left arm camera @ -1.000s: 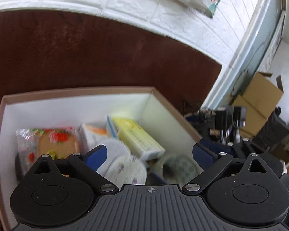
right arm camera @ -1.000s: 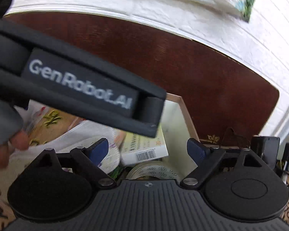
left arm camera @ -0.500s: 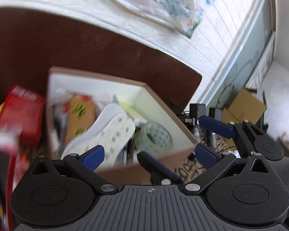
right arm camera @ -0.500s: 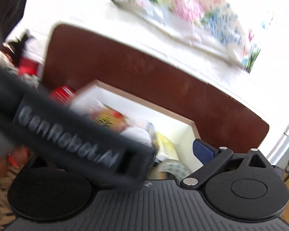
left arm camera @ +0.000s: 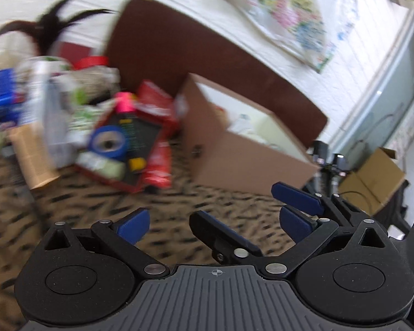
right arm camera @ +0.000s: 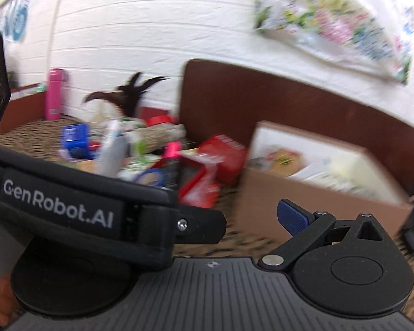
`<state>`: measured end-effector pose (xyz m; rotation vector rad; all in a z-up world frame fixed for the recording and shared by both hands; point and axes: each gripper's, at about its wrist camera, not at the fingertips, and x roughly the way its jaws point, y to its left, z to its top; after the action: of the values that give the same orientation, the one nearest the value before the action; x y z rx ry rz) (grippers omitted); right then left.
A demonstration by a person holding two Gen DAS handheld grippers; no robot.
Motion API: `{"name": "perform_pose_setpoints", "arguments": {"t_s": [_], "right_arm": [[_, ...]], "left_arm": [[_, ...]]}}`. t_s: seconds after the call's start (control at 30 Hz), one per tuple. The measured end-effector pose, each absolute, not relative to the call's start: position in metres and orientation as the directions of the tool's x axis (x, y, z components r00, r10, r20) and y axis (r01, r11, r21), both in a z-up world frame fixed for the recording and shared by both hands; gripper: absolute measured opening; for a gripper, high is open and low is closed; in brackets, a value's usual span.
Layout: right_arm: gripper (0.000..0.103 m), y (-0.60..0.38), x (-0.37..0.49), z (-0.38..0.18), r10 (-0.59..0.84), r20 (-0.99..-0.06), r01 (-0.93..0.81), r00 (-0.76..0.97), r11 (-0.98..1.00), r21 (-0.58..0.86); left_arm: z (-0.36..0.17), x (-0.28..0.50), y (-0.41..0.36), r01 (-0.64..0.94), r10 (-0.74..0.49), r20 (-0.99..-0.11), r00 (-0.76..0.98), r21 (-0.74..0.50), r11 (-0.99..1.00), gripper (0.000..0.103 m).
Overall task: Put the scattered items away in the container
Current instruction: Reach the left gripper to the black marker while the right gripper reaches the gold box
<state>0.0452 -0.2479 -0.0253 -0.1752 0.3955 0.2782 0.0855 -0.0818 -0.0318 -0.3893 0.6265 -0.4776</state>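
Observation:
The brown cardboard box (left arm camera: 234,162) with white inside stands on the leopard-print surface, holding several packets; it also shows in the right wrist view (right arm camera: 303,201). Left of it lies a scattered pile: a red tray (left arm camera: 129,140) with a blue tape roll (left arm camera: 107,143), a pink marker (left arm camera: 124,102) and red packets (right arm camera: 220,154). My left gripper (left arm camera: 209,220) is open and empty, low over the surface in front of the box. My right gripper (right arm camera: 207,215) is open and empty beside it; its left finger is hidden behind the left gripper's body (right arm camera: 69,209).
A dark brown board (left arm camera: 207,63) leans on the white brick wall behind the box. A blue box (right arm camera: 74,138), a pink bottle (right arm camera: 53,93) and a dark feathery thing (right arm camera: 129,91) stand at the back left. Cardboard boxes (left arm camera: 372,176) stand on the floor to the right.
Both grippers pulled back and up from inside the box and swung left. The box now lies ahead to the right and the scattered pile has come into view.

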Motion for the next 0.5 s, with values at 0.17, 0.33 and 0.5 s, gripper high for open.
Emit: {"name": "perform_pose_setpoints", "arguments": {"t_s": [0.17, 0.33, 0.5], "right_arm": [[0.101, -0.203, 0.06, -0.036, 0.331, -0.45, -0.387, 0.83, 0.922, -0.036], [0.099, -0.17, 0.072, -0.053, 0.338, -0.503, -0.411, 0.795, 0.911, -0.039], [0.082, -0.163, 0.086, -0.063, 0.3, -0.551, -0.392, 0.779, 0.918, -0.055]], "left_arm": [[-0.052, 0.076, -0.021, 0.148, -0.422, -0.508, 0.75, -0.493, 0.857, 0.103], [-0.068, 0.095, 0.019, 0.019, -0.342, -0.543, 0.767, -0.513, 0.858, 0.1], [-0.086, 0.12, 0.025, -0.013, -0.361, -0.573, 0.735, -0.545, 0.838, 0.089]]}}
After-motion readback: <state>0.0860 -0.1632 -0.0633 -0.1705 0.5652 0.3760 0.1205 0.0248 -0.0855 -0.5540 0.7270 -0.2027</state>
